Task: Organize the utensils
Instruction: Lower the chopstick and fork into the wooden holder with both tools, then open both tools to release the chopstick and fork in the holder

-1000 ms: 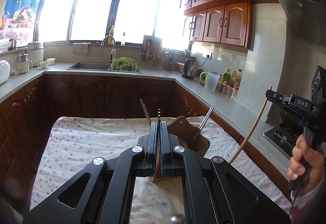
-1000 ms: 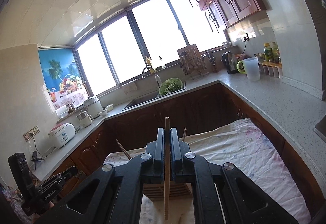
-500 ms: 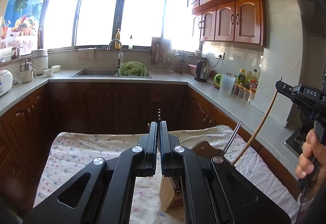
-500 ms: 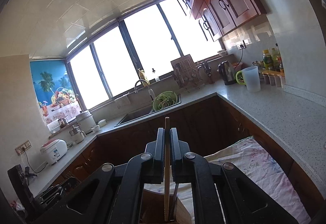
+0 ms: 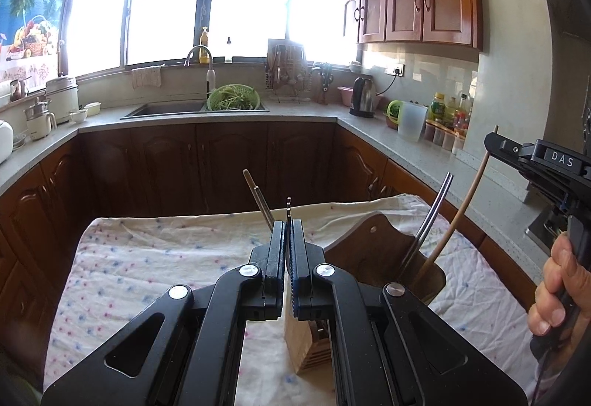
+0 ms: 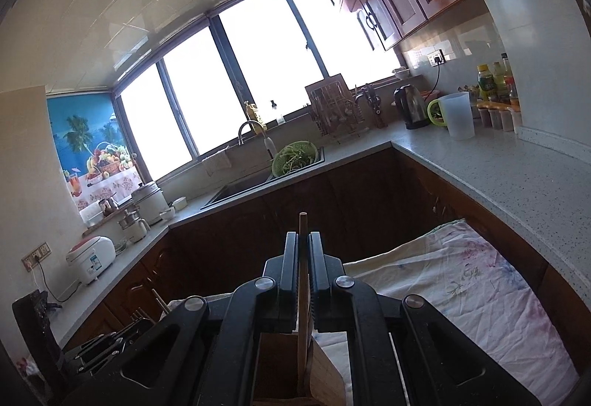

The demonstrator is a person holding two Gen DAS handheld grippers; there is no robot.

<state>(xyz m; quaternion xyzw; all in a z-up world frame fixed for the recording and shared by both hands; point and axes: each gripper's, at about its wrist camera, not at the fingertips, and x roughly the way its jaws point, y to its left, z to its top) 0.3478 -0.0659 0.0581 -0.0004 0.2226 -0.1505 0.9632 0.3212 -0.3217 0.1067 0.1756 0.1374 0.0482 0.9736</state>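
A wooden utensil holder (image 5: 373, 254) stands on the cloth-covered table (image 5: 155, 258), just below both grippers; it also shows in the right wrist view (image 6: 280, 369). My left gripper (image 5: 288, 225) is shut on a thin metal chopstick (image 5: 288, 203) whose tip pokes up between the fingers. My right gripper (image 6: 303, 240) is shut on a wooden chopstick (image 6: 303, 295), its lower end inside the holder. From the left wrist view the same chopstick (image 5: 458, 217) slants down into the holder beside a pair of metal chopsticks (image 5: 432, 217). A dark chopstick (image 5: 258, 199) leans out at the holder's left.
The table is draped in a dotted white cloth with brown cabinets (image 5: 207, 166) close behind it. A grey countertop (image 6: 498, 177) runs along the right with a kettle (image 6: 412, 107), a white jug (image 6: 458, 116) and bottles. A sink with a green colander (image 5: 232, 99) is at the back.
Both grippers have risen and tilted up slightly. The right gripper has brought the wooden chopstick over the holder and lowered its end into it. The left gripper still grips its metal chopstick.
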